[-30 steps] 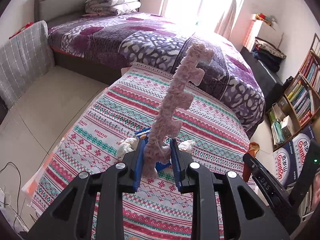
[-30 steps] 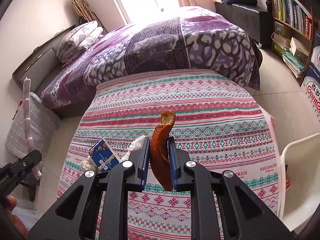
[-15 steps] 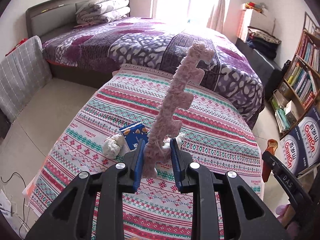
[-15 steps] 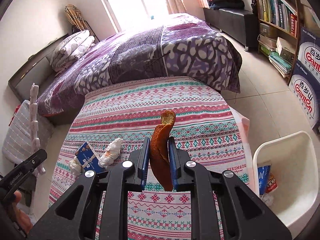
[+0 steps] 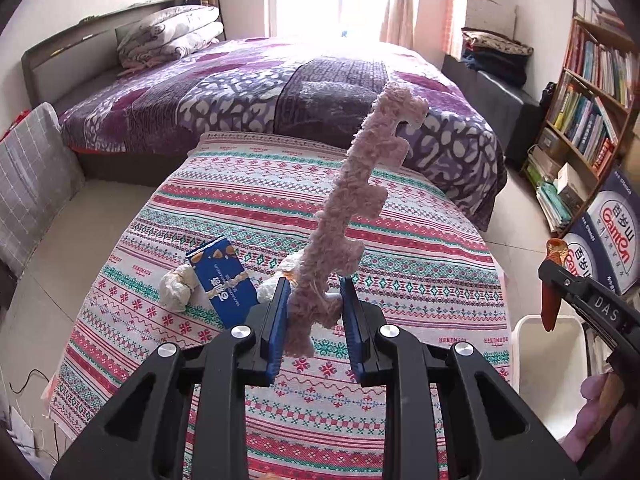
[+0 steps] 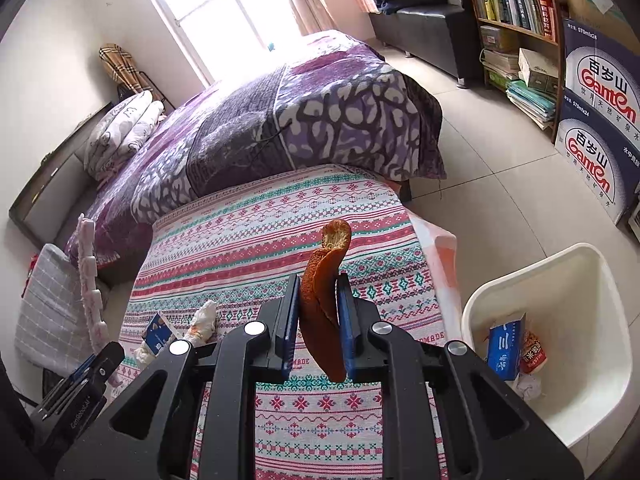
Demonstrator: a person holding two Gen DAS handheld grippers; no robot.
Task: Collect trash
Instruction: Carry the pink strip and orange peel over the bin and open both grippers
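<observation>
Pink and fuzzy, a notched foam strip was clamped at its lower end between the blue pads of the left gripper, the strip rising toward 12 o'clock and leaning slightly toward 1 o'clock in the left wrist view. An orange peel was pinched between the pads of the right gripper, its curled tip pointing to 12 o'clock and its lower end hanging below the pads. Both grippers were held above a table covered by a patterned cloth. On the cloth, at 10 o'clock from the left gripper, a blue snack wrapper was seen lying flat, with a crumpled white tissue touching its left edge and a second white tissue just behind the left pad. A white bin was located on the floor beside the table, at 3 o'clock from the right gripper. Inside it, a blue carton was standing against a red-and-white packet, with crumpled white paper below them. In the left wrist view, the right gripper with the peel was seen at 3 o'clock, above the bin rim.
</observation>
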